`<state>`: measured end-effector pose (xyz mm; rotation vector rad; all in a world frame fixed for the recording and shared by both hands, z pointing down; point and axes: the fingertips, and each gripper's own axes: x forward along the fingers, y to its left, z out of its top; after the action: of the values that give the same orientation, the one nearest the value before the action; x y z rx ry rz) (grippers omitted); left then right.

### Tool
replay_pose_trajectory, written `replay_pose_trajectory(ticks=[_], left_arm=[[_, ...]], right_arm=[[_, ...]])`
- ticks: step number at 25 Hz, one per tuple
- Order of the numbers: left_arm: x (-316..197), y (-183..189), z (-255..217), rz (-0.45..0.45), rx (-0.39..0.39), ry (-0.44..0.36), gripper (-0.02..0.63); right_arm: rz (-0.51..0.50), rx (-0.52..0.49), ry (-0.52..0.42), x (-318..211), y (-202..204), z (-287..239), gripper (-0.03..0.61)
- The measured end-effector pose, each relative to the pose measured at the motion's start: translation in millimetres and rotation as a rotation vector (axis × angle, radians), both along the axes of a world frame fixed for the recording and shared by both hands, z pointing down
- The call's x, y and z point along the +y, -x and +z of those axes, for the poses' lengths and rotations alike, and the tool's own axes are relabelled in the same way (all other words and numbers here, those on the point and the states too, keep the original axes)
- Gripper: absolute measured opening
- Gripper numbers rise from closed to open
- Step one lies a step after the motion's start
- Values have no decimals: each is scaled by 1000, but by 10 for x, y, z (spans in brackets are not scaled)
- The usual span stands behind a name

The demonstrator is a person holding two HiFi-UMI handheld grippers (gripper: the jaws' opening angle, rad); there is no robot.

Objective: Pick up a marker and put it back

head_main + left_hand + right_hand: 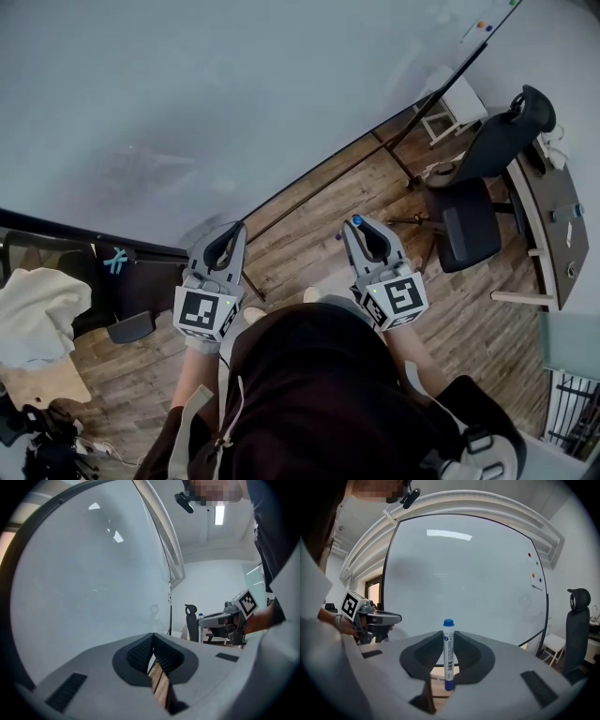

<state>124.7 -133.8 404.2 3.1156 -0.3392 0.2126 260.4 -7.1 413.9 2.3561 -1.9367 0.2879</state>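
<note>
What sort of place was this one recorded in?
Probably an office or meeting room: a large whiteboard, a black office chair beside a desk, and wood-look flooring. The right claw grips a blue marker.

Grey left gripper [233, 229] and right gripper [357, 223] bear black ribbed pads [423, 654], 2 square-marker cubes [208, 311].

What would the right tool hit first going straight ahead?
Probably the whiteboard: it fills the view beyond the right tool, which is shut on the marker. Nothing else shows between; the gap is hard to judge.
</note>
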Motion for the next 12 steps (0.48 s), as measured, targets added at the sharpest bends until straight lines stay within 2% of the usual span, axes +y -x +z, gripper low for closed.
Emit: replay_pose_trajectory(ticks=[12], left_arm=[[-10,209,51,-50,-12,3,8]], right_arm=[[-77,4,-2,-181,133,-11,79]])
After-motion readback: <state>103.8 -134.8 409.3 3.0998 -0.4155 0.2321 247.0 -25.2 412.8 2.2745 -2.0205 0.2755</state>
